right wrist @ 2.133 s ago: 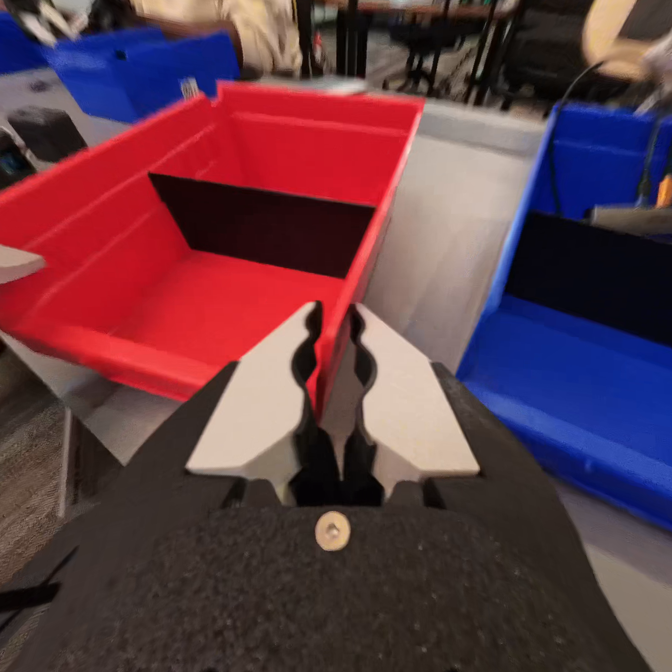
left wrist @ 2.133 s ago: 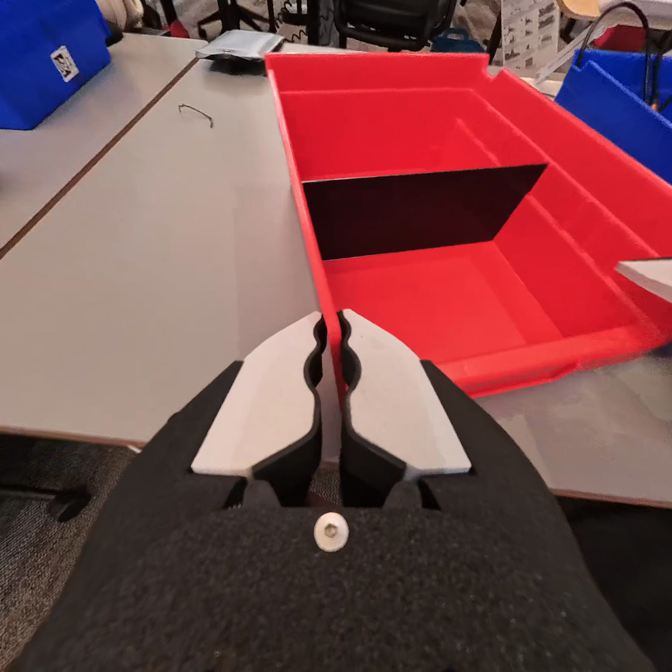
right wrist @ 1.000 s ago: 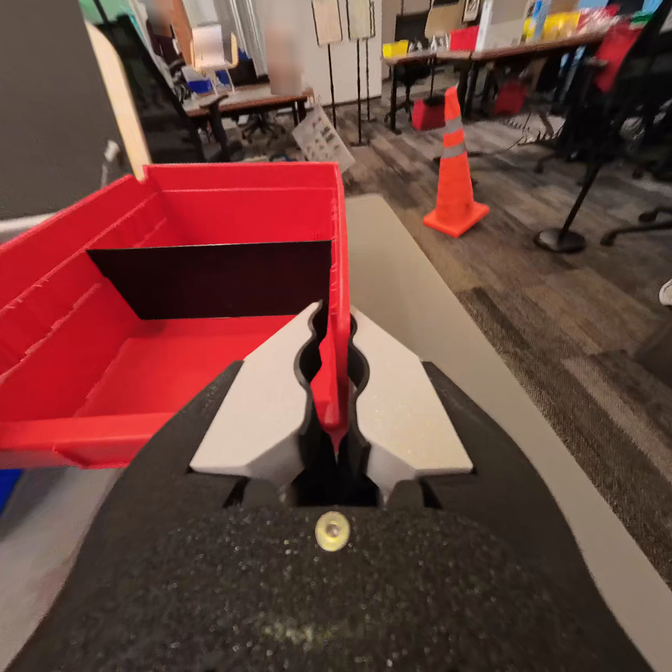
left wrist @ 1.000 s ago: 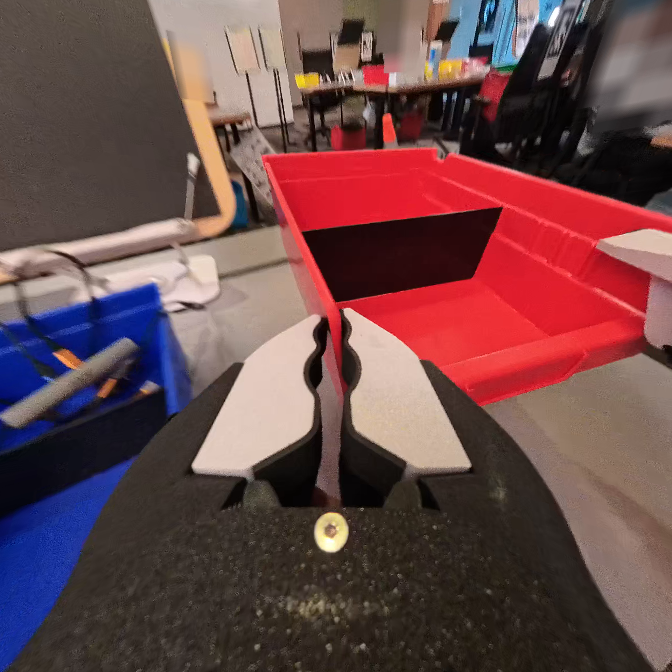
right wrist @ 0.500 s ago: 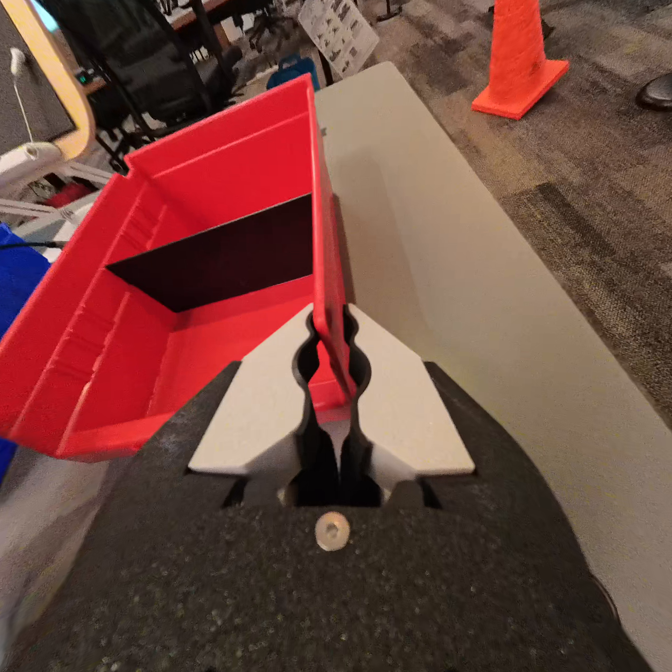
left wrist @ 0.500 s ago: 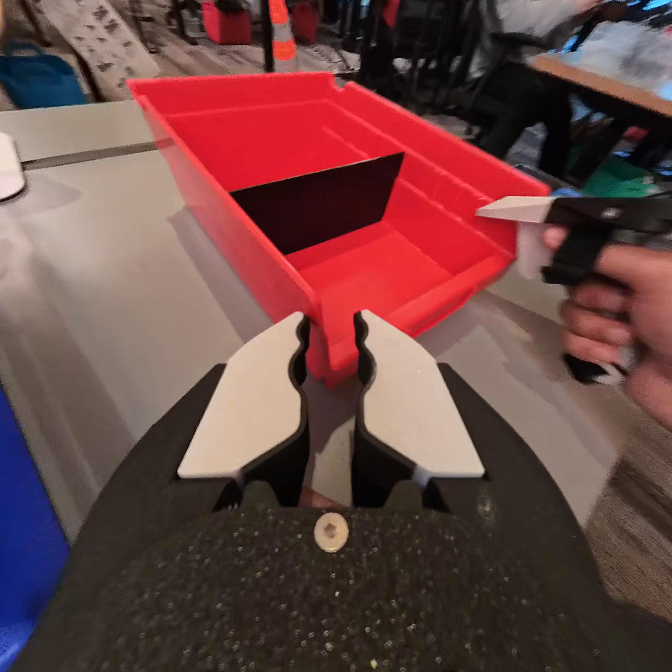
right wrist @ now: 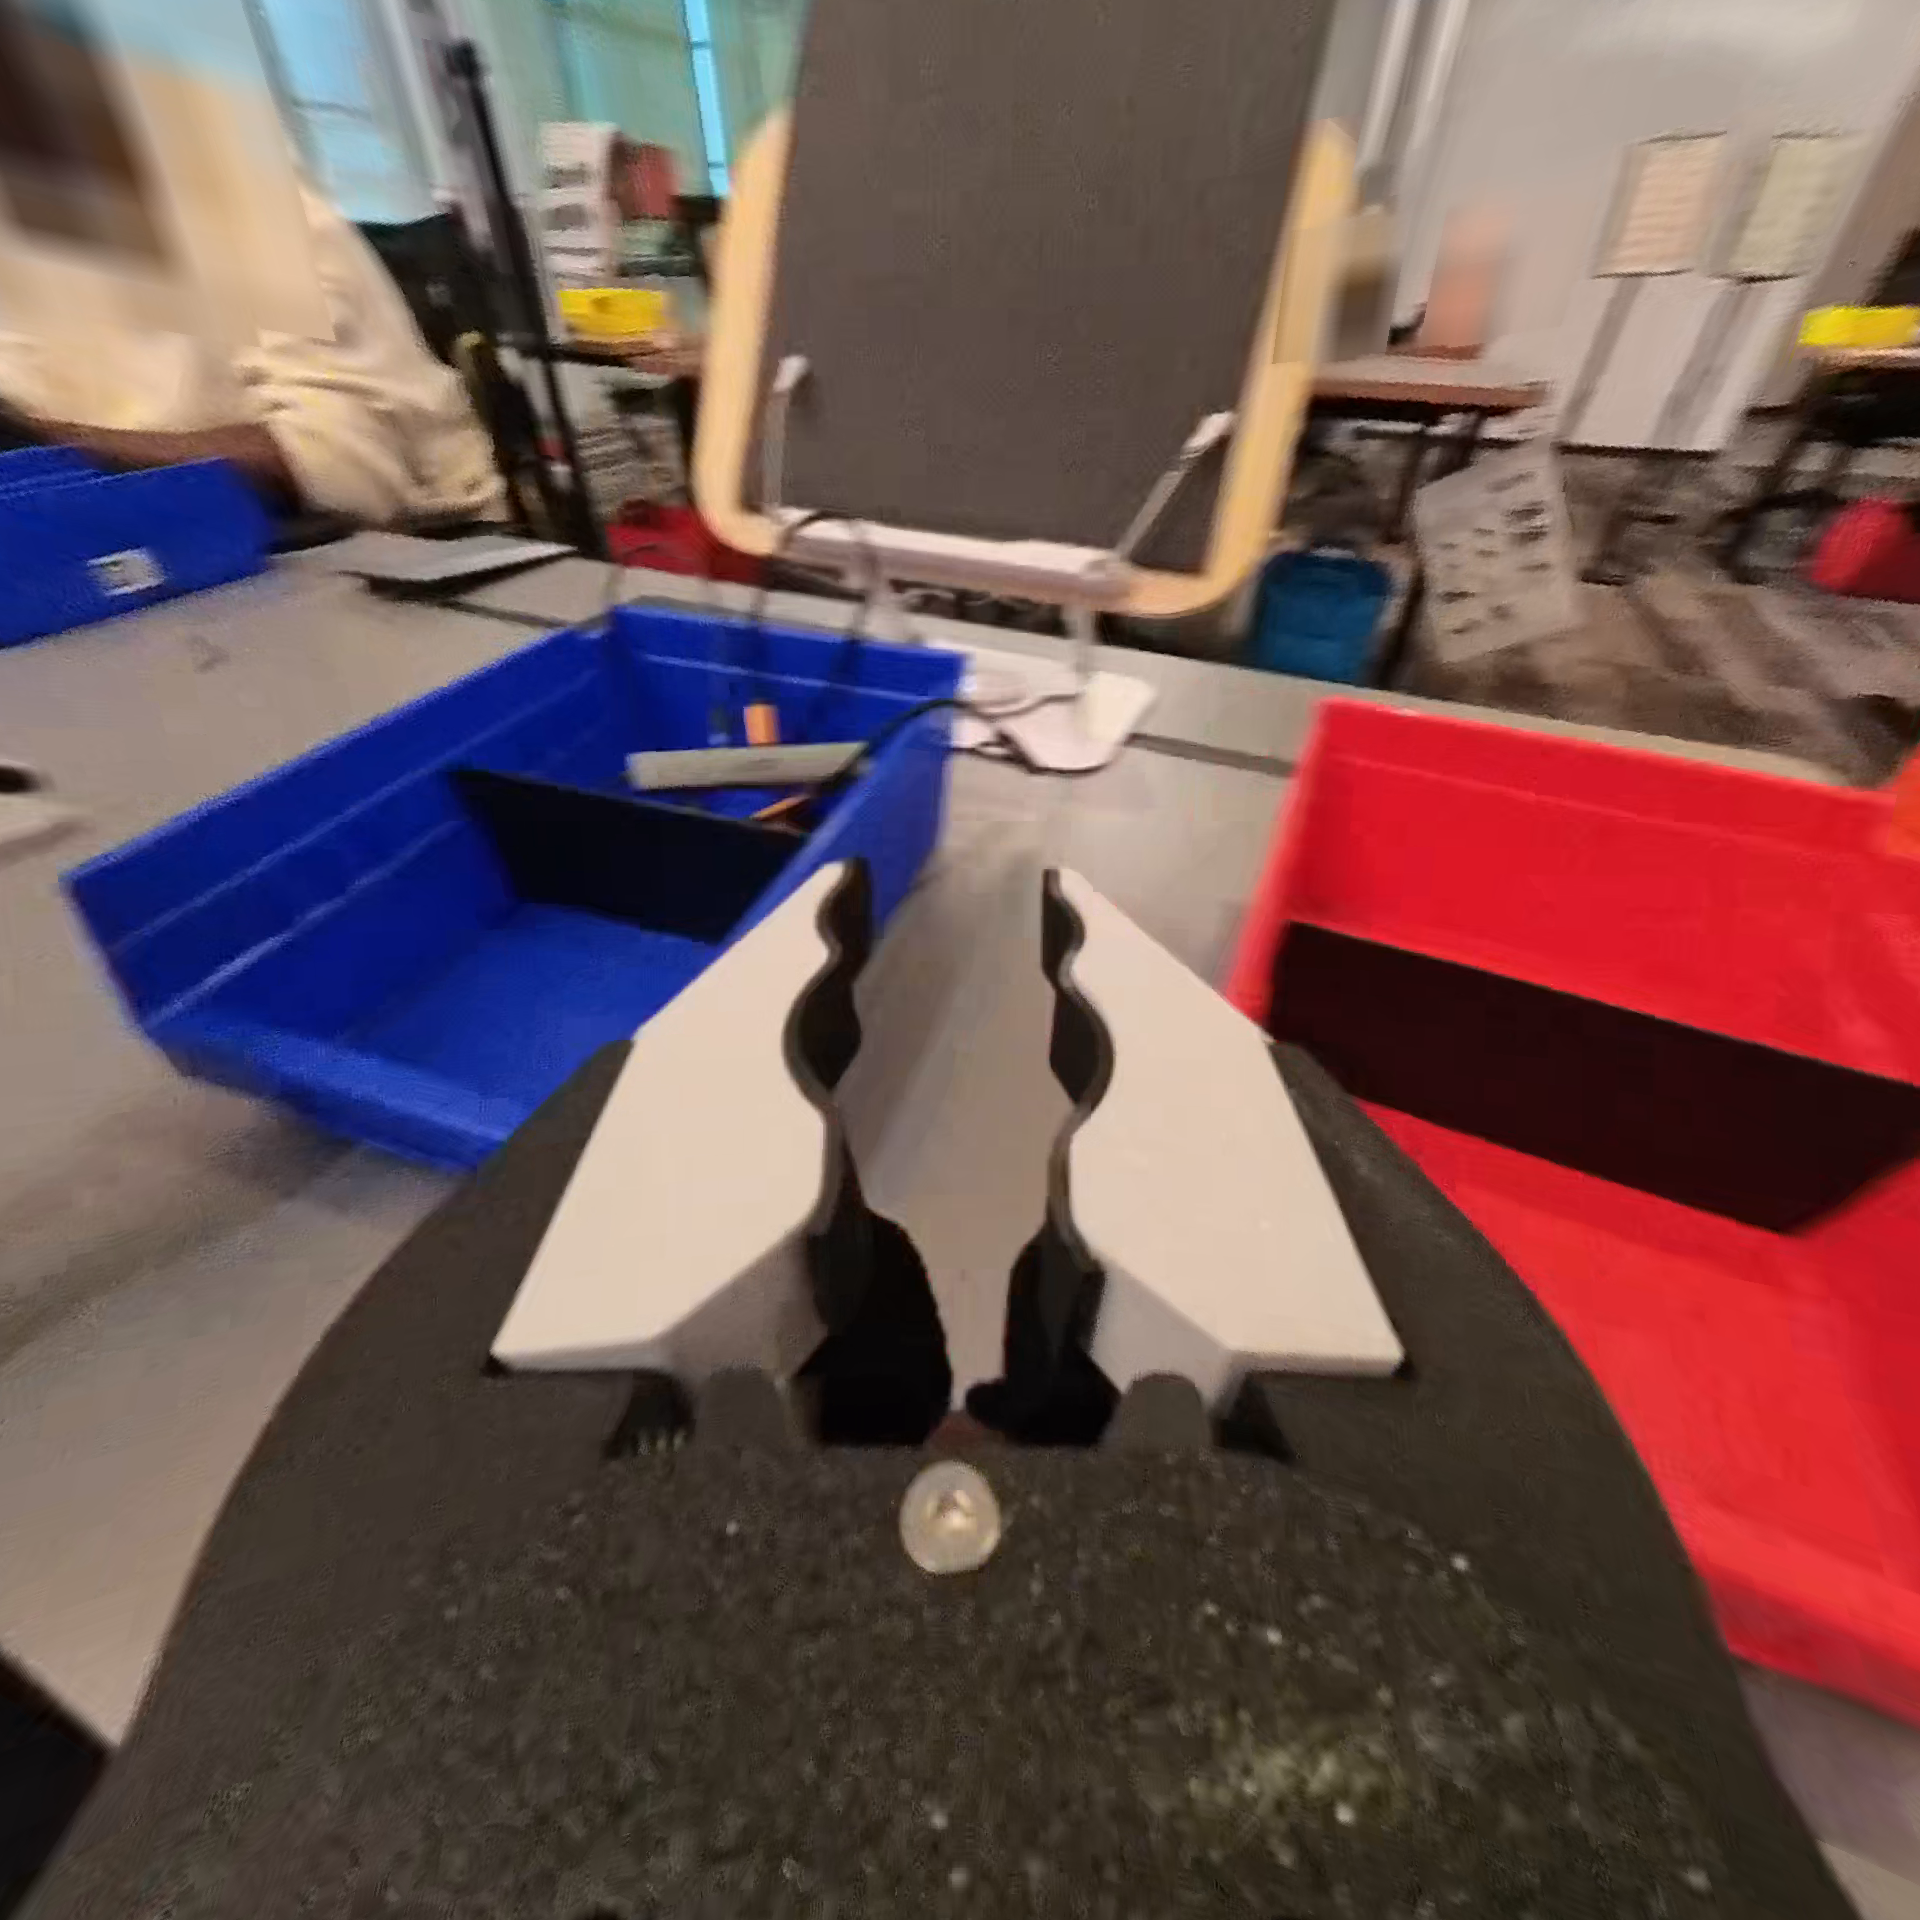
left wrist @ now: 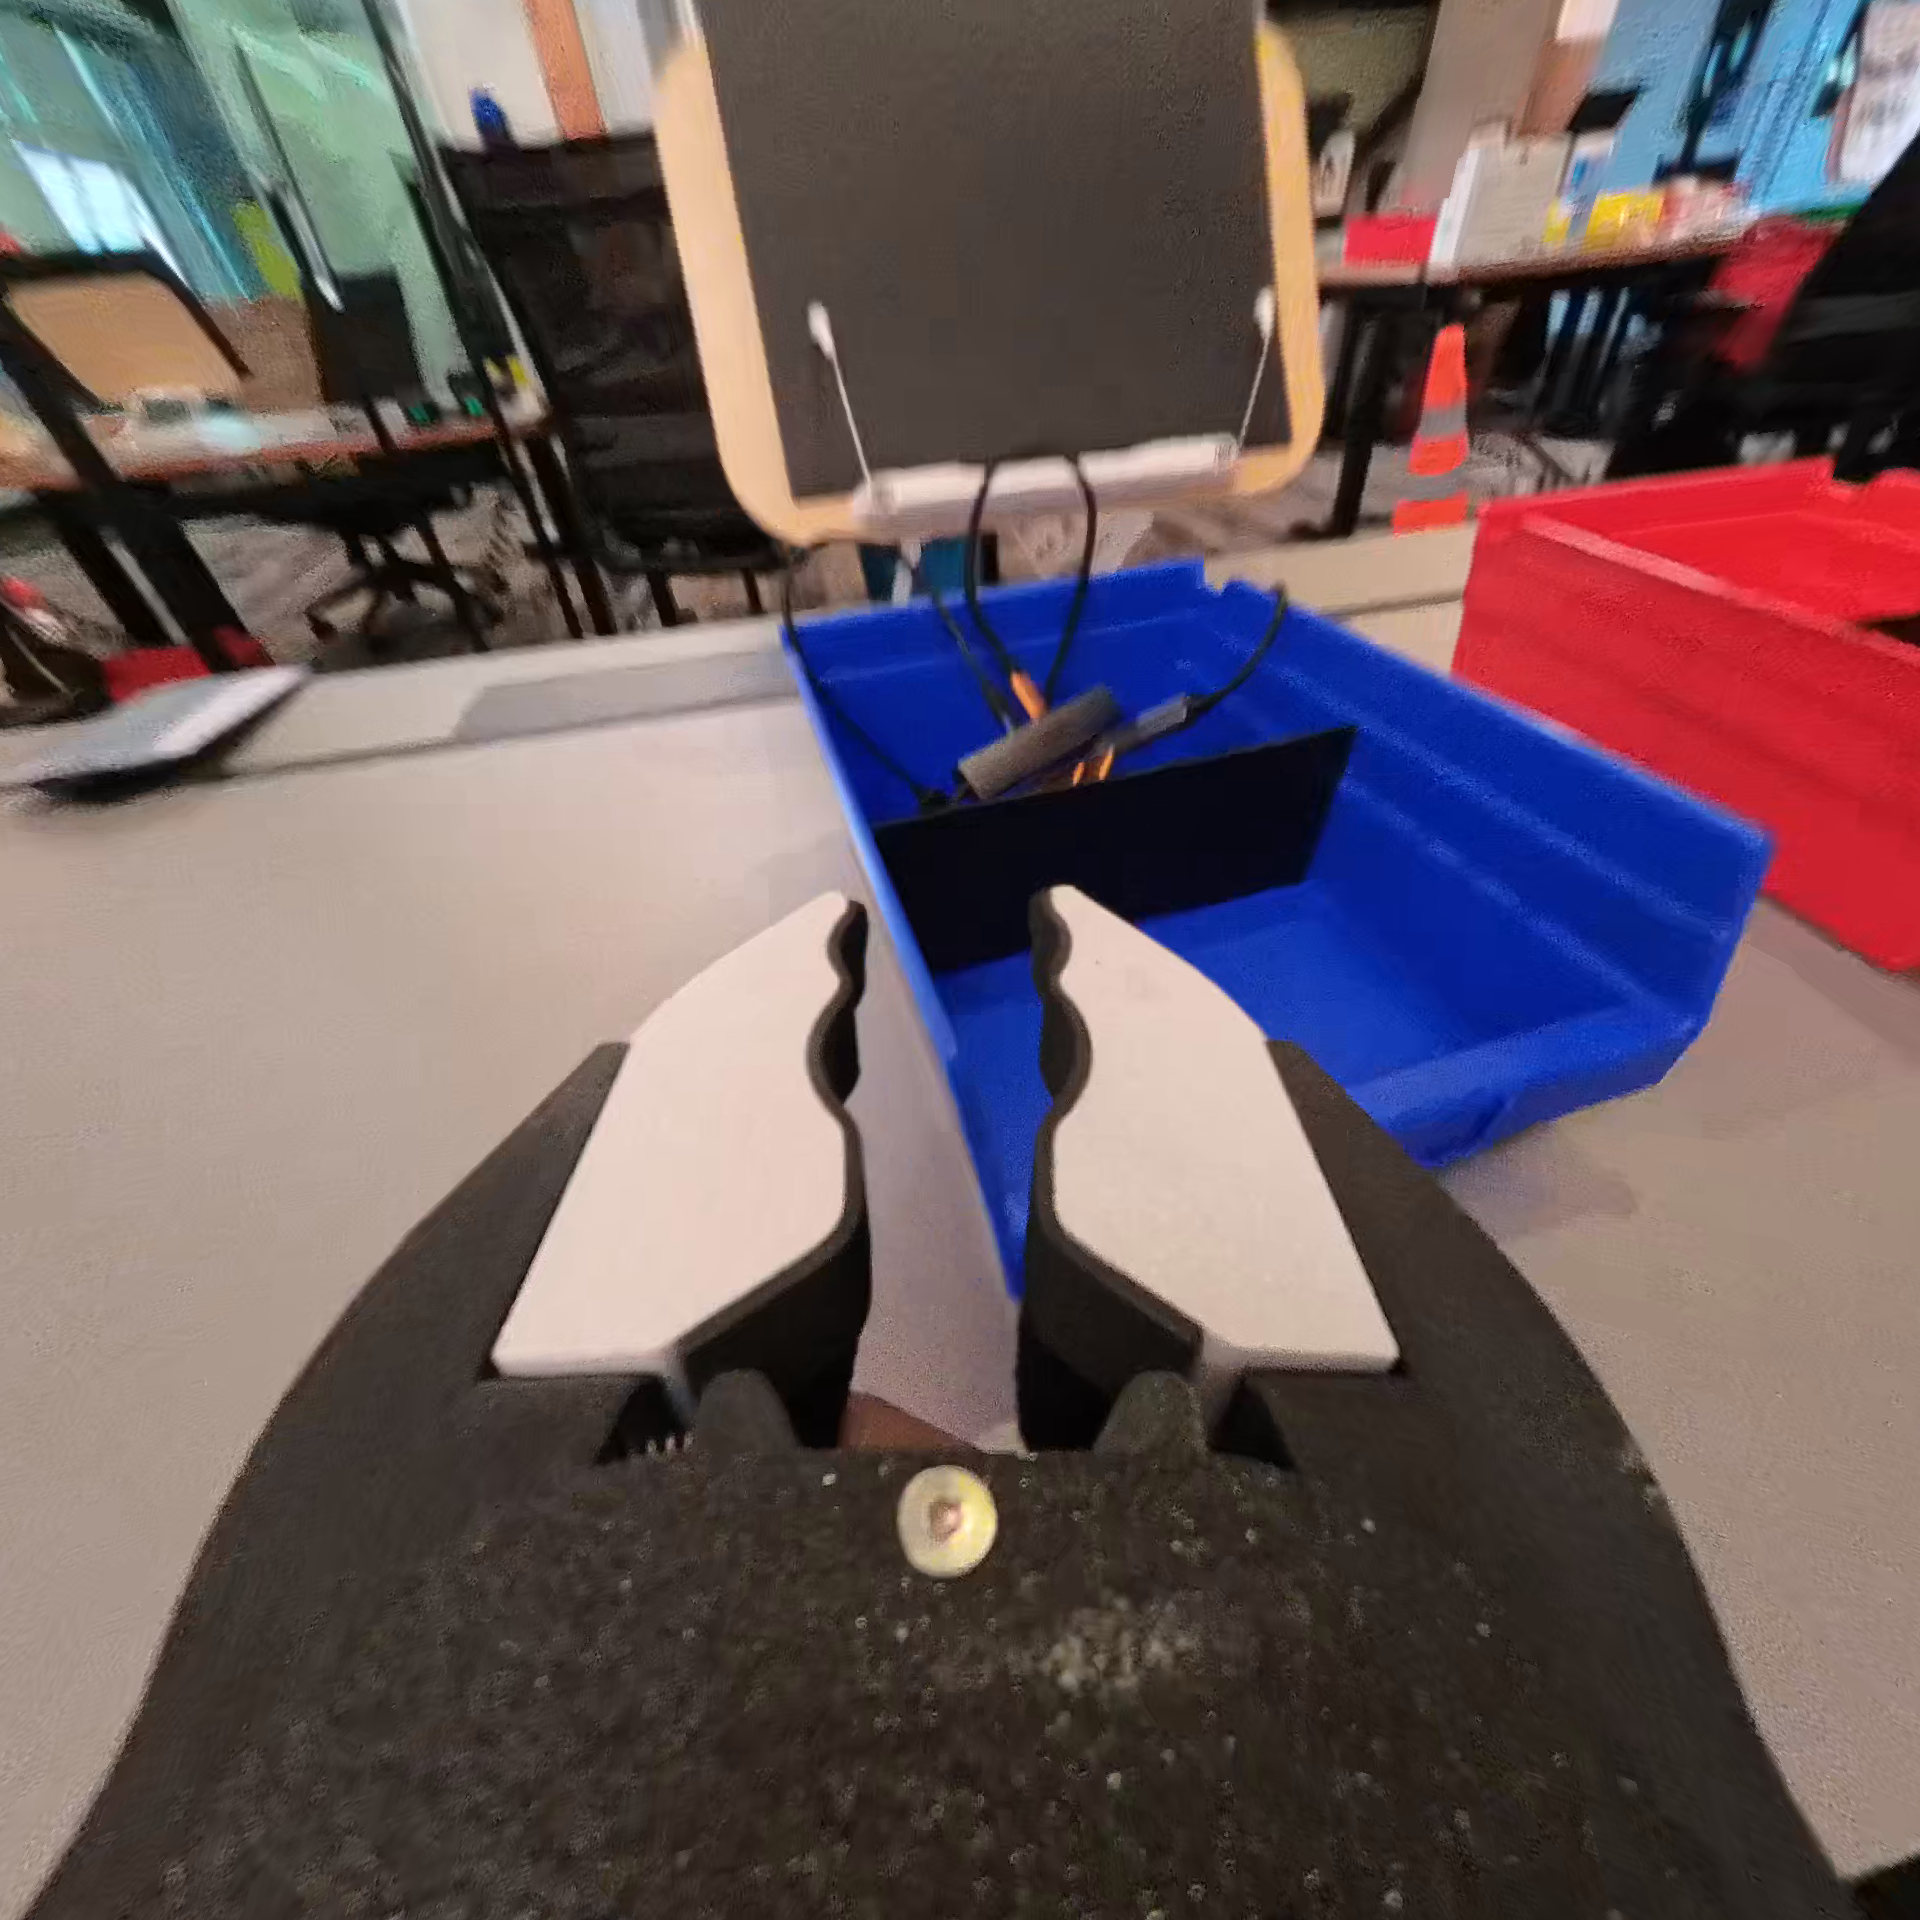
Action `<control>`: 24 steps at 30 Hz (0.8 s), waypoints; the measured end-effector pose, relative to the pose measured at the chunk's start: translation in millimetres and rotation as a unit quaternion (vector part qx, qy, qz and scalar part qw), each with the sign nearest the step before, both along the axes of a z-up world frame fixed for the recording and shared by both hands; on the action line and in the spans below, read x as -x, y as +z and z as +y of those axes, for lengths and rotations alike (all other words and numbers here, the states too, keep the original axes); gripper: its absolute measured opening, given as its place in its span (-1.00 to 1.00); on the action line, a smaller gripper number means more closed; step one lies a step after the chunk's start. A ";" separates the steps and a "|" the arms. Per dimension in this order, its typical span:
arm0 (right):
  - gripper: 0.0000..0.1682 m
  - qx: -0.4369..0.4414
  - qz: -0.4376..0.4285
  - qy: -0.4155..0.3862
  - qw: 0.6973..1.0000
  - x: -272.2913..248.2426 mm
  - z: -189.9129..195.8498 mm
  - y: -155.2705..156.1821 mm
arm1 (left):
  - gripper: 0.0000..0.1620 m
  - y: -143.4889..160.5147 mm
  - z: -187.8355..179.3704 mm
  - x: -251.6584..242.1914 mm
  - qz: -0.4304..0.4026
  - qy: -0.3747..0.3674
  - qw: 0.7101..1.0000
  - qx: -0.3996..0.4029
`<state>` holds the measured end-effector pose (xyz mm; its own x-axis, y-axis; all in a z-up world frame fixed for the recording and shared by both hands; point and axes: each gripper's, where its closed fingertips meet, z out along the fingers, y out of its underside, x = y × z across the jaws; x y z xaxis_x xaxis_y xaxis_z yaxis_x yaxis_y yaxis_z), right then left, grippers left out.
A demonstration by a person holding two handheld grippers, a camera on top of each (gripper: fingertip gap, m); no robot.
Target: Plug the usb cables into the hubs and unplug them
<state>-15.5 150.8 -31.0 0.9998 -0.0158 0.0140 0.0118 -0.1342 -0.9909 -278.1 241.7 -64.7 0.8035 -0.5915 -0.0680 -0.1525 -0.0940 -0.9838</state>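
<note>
blue bin (left wrist: 1455,831): you see smooth moulded plastic with a slight sheen.
red bin (right wrist: 1558,831): the same smooth plastic.
dividers (left wrist: 1122,842): your bins each carry a flat, matt black sheet.
tabletop (left wrist: 312,987): matt grey, smooth under you.
left gripper (left wrist: 945,925): matt grey fingers (left wrist: 727,1143), in a grainy, speckled black body with a shiny metal screw (left wrist: 945,1522).
panel (left wrist: 987,229): dark matt face in a pale wood-look frame.

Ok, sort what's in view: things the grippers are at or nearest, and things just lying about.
At the grippers:
left gripper, open, blue bin wall showing between its fingers; right gripper, open, over the table between blue bin and red bin.

Lying about:
grey bar and cables in the blue bin's far compartment; framed dark board; orange cone.
</note>
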 end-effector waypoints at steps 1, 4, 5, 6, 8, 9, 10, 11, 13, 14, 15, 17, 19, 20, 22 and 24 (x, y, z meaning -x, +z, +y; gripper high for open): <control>-0.53 0.008 0.009 0.018 1.000 25.9 11.1 -11.3 | -0.59 -14.7 5.9 -1.7 0.015 -0.007 0.999 0.031; -0.43 0.054 0.028 -0.018 0.998 56.8 37.5 -56.4 | -0.43 -53.0 11.0 -15.1 0.045 -0.038 0.992 0.115; -0.43 0.081 0.028 -0.029 0.996 61.3 43.7 -72.5 | -0.51 -59.3 14.5 -15.3 0.042 -0.030 0.991 0.125; -0.48 0.107 0.024 -0.048 0.993 62.1 48.7 -86.9 | -0.58 -62.3 18.2 -16.4 0.035 -0.024 0.991 0.130; -0.66 0.140 0.016 -0.074 0.987 62.4 56.4 -103.9 | -0.73 -66.1 22.7 -20.3 0.041 -0.027 0.989 0.142; -0.79 0.140 0.024 -0.066 0.988 67.8 59.8 -105.3 | -0.73 -65.9 25.4 -20.9 0.041 -0.025 0.989 0.142; -0.88 0.135 0.033 -0.064 0.988 70.9 62.2 -103.9 | -0.74 -65.6 27.7 -21.0 0.038 -0.024 0.989 0.143; -0.94 0.138 0.033 -0.083 0.986 66.9 62.6 -104.0 | -0.78 -65.2 29.7 -20.0 0.036 -0.023 0.989 0.144; -0.94 0.136 0.036 -0.081 0.987 70.3 62.9 -100.6 | -0.88 -64.8 33.5 -16.1 0.043 -0.015 0.988 0.146; -0.95 0.134 0.039 -0.089 0.986 71.5 62.0 -98.8 | -0.90 -63.2 34.1 -14.2 0.043 -0.010 0.989 0.144; -0.95 0.128 0.034 -0.101 0.986 73.0 60.5 -95.6 | -0.91 -59.6 33.5 -12.3 0.036 -0.005 0.990 0.138; -0.95 0.113 0.012 -0.121 0.986 78.2 58.5 -87.1 | -0.94 -50.2 32.7 -7.1 0.039 0.004 0.992 0.118; -0.95 0.092 0.013 -0.117 0.989 90.6 63.6 -77.1 | -0.95 -39.3 39.1 4.3 0.041 0.014 0.994 0.097; -0.96 0.085 0.011 -0.114 0.990 99.1 68.7 -72.3 | -0.95 -34.1 44.4 12.1 0.042 0.017 0.995 0.088; -0.96 0.079 0.014 -0.110 0.991 121.1 82.8 -65.6 | -0.96 -25.3 58.0 33.5 0.046 0.029 0.996 0.071; -0.96 0.077 0.023 -0.103 0.991 150.2 100.0 -62.9 | -0.96 -22.1 73.5 62.2 0.056 0.045 0.995 0.067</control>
